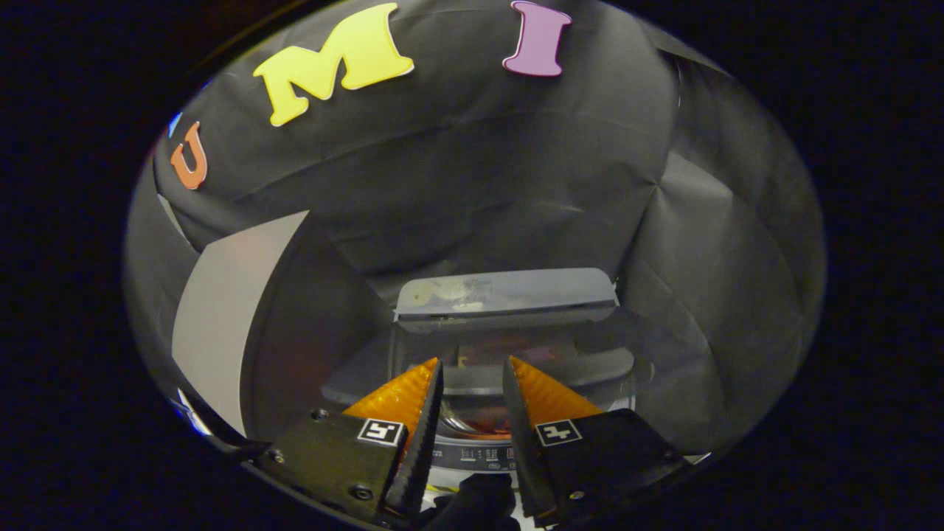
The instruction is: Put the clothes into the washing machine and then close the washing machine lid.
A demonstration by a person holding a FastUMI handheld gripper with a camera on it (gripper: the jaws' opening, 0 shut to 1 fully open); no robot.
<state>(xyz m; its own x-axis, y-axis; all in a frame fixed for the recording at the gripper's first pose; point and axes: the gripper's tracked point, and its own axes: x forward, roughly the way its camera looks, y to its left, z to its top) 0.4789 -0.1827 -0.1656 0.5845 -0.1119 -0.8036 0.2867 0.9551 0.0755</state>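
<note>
A top-loading washing machine (487,451) stands just ahead of my fingers, its control strip showing between them. Its lid (506,293) is raised and stands upright behind the tub opening (472,422). Inside the opening there is a reddish glint, too dim for me to tell whether it is cloth. My gripper (473,361) is open, with the fingers apart over the machine's front edge and nothing pressed between them. A dark, soft-looking shape (476,503) lies low between the finger bases; I cannot tell whether it is a garment.
Black cloth walls close in behind and on both sides of the machine. A pale grey panel (225,317) leans at the left, close to the machine's side.
</note>
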